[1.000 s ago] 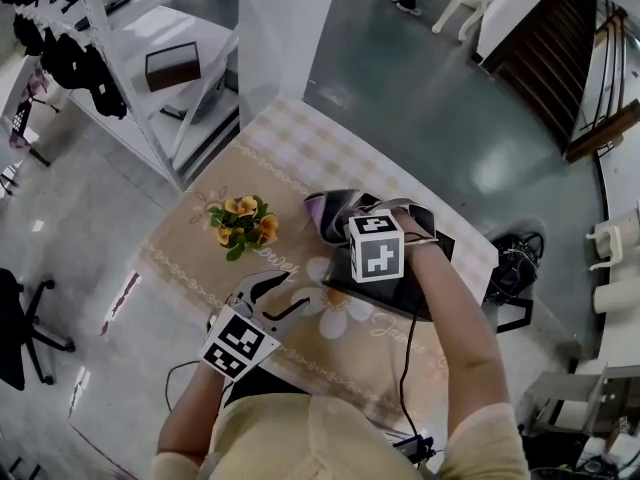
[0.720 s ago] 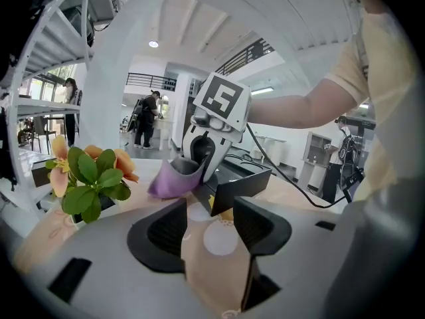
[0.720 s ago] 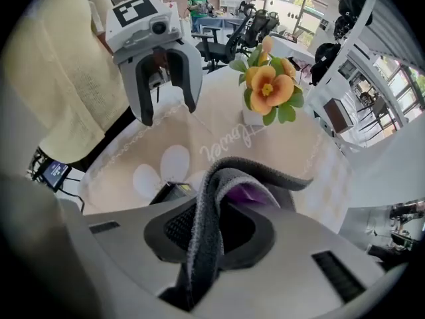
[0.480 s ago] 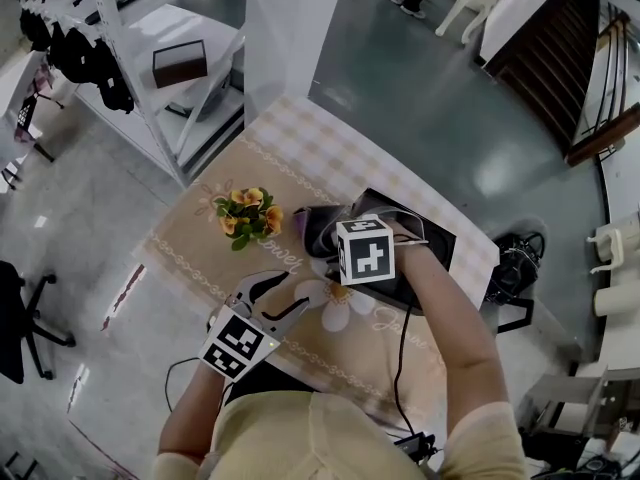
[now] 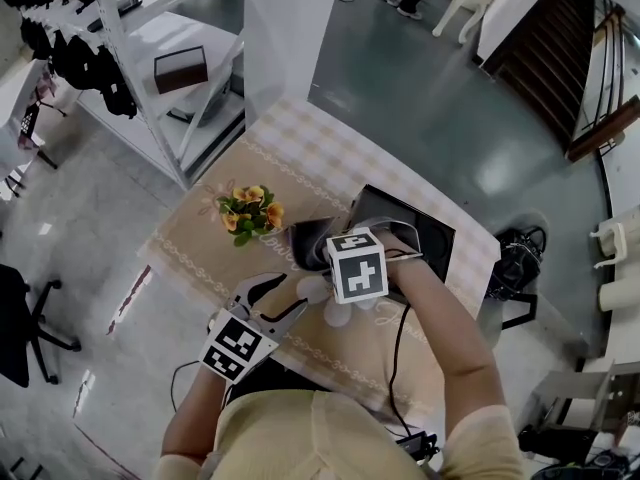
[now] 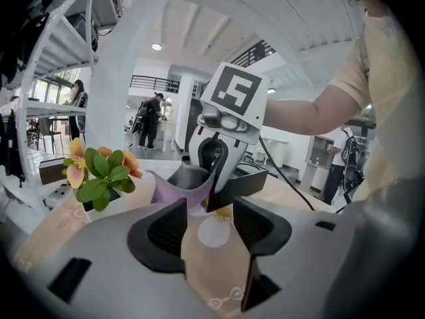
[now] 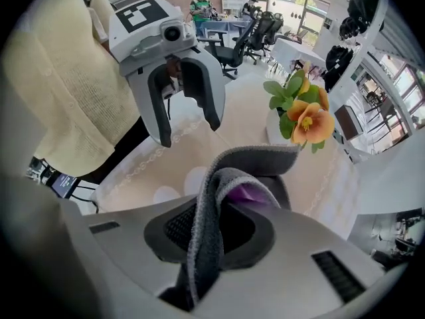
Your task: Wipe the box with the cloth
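Table [image 5: 322, 156]: grey-purple cloth [image 7: 255, 159] folded in right gripper [image 7: 219, 219]

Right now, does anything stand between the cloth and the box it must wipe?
Nothing visible does. The cloth, clamped in the right tongs, hangs at the black box's edge; the potted flowers stand aside.

We're looking down into a big open-plan office hall: a polished grey floor [image 5: 420, 98] is gleaming beyond the clothed table [image 5: 330, 163]. A white shelving rack [image 5: 150, 58] is standing off the table's left edge, and black swivel chairs [image 7: 255, 32] are clustering behind. A staircase [image 5: 545, 38] is climbing at top right, and people [image 6: 153, 121] are standing about in the background.
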The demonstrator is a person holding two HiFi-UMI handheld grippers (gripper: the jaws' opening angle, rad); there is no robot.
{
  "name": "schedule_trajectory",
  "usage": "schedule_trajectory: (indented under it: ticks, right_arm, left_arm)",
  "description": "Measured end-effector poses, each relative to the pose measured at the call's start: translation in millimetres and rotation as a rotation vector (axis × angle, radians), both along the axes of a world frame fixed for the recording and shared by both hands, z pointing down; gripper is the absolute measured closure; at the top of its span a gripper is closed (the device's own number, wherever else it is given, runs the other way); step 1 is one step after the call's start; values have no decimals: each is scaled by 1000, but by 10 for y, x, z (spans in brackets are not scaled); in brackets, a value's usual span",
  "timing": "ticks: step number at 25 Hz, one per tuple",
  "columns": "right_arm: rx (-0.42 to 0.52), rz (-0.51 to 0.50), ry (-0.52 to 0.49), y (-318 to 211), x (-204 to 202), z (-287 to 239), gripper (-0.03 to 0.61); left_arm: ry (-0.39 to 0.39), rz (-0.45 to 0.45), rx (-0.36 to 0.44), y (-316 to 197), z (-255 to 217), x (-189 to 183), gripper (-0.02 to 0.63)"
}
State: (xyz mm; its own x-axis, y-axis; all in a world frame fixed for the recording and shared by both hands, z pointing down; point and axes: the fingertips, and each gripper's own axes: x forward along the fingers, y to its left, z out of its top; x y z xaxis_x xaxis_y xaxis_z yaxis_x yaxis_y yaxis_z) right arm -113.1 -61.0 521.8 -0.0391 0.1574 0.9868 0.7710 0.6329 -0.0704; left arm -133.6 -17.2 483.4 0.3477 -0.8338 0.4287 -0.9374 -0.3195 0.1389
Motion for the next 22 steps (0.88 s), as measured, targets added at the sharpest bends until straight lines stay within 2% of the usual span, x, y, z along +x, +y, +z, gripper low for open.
schedule_trajectory:
  ticks: [3, 9, 22]
  right_arm:
    - [22, 6, -59, 29, -2, -28, 509]
    - [3, 53, -209, 154, 25, -131, 509]
    - [-93, 284, -432, 273, 247, -333, 509]
  left_arm:
    - [7, 4, -1, 30, 4, 18, 381]
    - [3, 2, -1, 46, -18, -3, 380]
    - [0, 53, 35, 8, -366, -21, 381]
